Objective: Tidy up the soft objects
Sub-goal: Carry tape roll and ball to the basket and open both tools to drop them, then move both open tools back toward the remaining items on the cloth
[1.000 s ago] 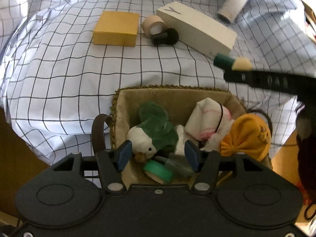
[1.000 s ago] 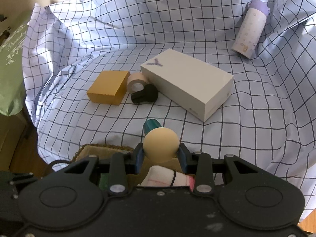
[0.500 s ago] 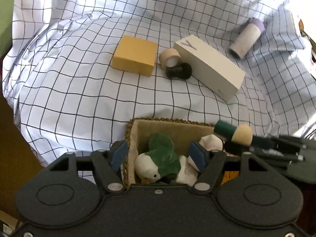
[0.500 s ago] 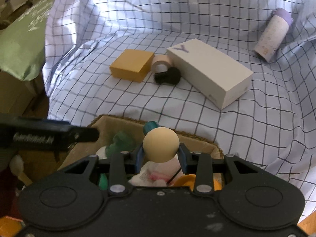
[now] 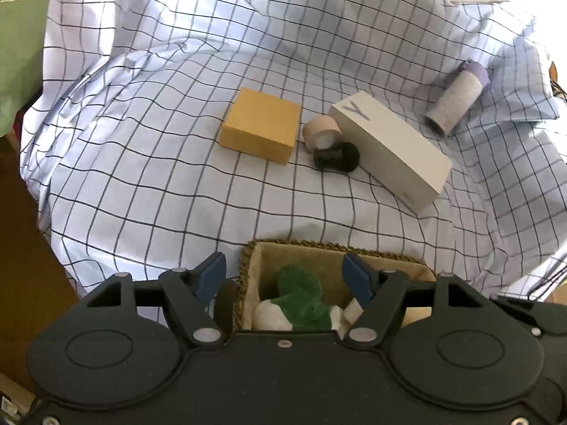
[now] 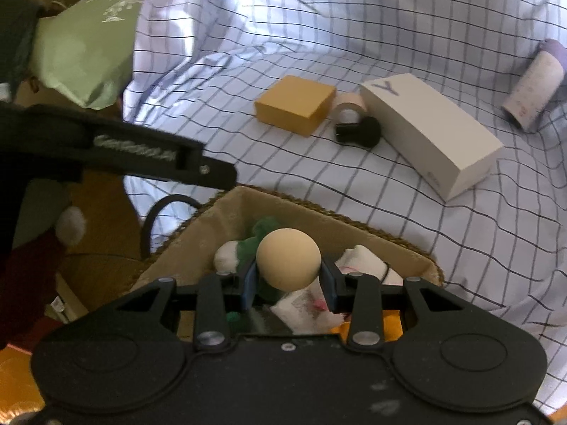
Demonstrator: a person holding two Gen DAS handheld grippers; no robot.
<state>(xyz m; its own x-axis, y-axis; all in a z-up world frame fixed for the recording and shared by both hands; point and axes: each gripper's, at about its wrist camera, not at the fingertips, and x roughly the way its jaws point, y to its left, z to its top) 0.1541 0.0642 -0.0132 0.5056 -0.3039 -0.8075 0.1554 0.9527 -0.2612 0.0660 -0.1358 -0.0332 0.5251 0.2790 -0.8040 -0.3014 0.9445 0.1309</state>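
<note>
Right wrist view: we have carried our right tool, clenched on the beige ball, over the basket, while our left tool has pulled back, released, so dropping comes next.

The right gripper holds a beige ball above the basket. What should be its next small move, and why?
Probably lower a little and open the jaws. The right gripper is shut on the beige ball, directly over the basket, where the green plush already lies.
</note>
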